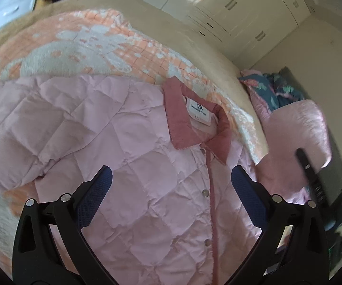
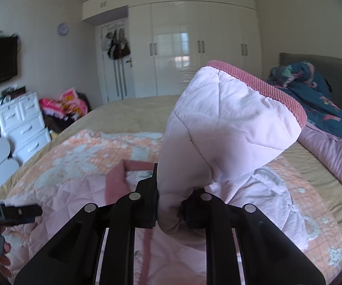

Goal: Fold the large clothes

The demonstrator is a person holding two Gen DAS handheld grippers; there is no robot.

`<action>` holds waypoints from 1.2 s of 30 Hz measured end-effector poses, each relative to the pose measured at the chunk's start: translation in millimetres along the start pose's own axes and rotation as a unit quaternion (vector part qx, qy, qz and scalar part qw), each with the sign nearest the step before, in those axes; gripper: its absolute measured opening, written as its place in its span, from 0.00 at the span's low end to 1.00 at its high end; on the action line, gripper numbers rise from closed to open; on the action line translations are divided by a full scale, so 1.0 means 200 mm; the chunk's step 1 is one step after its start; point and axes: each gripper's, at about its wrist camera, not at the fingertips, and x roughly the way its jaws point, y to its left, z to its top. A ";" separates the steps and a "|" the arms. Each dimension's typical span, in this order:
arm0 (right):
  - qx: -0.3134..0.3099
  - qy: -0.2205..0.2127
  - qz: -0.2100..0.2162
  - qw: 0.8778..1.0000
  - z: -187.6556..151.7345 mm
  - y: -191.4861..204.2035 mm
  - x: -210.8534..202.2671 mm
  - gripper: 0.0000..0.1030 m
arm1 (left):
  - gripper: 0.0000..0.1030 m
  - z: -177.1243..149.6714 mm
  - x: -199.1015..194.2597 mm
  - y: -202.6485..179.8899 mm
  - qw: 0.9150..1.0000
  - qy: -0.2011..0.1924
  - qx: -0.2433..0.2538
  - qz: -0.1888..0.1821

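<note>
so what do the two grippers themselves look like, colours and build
Left gripper: two matte black plastic arms with triangular cutouts and round silver pivot pins, tipped with dark blue, finely textured pads. Right gripper: the same black frame and silver pins; pad colour is hidden. No cables or sleeves visible.

Wide gap between the spread fingers of the left gripper (image 1: pixel 171 180), only flat quilted jacket (image 1: pixel 114 128) beneath. Raised collar (image 1: pixel 196 121) at 12 o'clock. Open blanket (image 1: pixel 80 42) beyond, toward 11 o'clock. Heaped pink bedding (image 1: pixel 296 133) blocking 2 o'clock; right gripper's finger (image 1: pixel 310 173) crossing at 3 o'clock. In the right wrist view, no gap in the right gripper (image 2: pixel 169 204), clamped on the lifted sleeve (image 2: pixel 220 128), which blocks 12 to 1 o'clock. Bare bed (image 2: pixel 128 111) at 11 o'clock.
</note>
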 end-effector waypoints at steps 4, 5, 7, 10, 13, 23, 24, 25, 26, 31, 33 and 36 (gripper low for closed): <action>-0.040 0.028 0.014 0.999 -0.06 0.16 0.11 0.15 | 0.91 0.03 -0.03 0.04 0.999 -0.004 -0.023 -0.026; -0.052 0.037 0.018 0.998 -0.09 0.21 0.14 0.15 | 0.91 0.03 -0.04 0.05 0.999 -0.005 -0.026 -0.030; -0.074 0.058 0.024 0.995 -0.14 0.28 0.20 0.15 | 0.91 0.05 -0.05 0.07 0.999 -0.005 -0.034 -0.037; -0.102 0.101 0.042 0.989 -0.24 0.38 0.28 0.15 | 0.91 0.07 -0.05 0.10 0.998 -0.002 -0.047 -0.047; -0.111 0.139 0.061 0.982 -0.33 0.44 0.34 0.18 | 0.91 0.07 -0.03 0.13 0.995 0.008 -0.070 -0.068; -0.137 0.194 0.115 0.965 -0.48 0.57 0.36 0.54 | 0.91 0.03 0.06 0.15 0.989 0.034 -0.102 -0.098; -0.136 0.196 0.118 0.964 -0.48 0.57 0.34 0.61 | 0.91 0.02 0.07 0.15 0.989 0.038 -0.103 -0.098; -0.133 0.200 0.129 0.962 -0.49 0.57 0.32 0.72 | 0.91 0.01 0.08 0.15 0.989 0.042 -0.103 -0.098; -0.133 0.203 0.137 0.960 -0.49 0.56 0.29 0.76 | 0.91 0.00 0.10 0.15 0.989 0.049 -0.102 -0.097; -0.106 0.199 0.153 0.962 -0.43 0.35 0.15 0.83 | 0.91 -0.08 0.23 0.18 0.987 0.090 -0.113 -0.072; -0.082 0.196 0.139 0.967 -0.41 0.22 0.10 0.83 | 0.89 -0.11 0.28 0.18 0.988 0.095 -0.110 -0.055; -0.049 0.194 0.087 0.976 -0.39 0.00 0.06 0.82 | 0.45 -0.14 0.27 0.13 0.996 0.060 -0.069 -0.006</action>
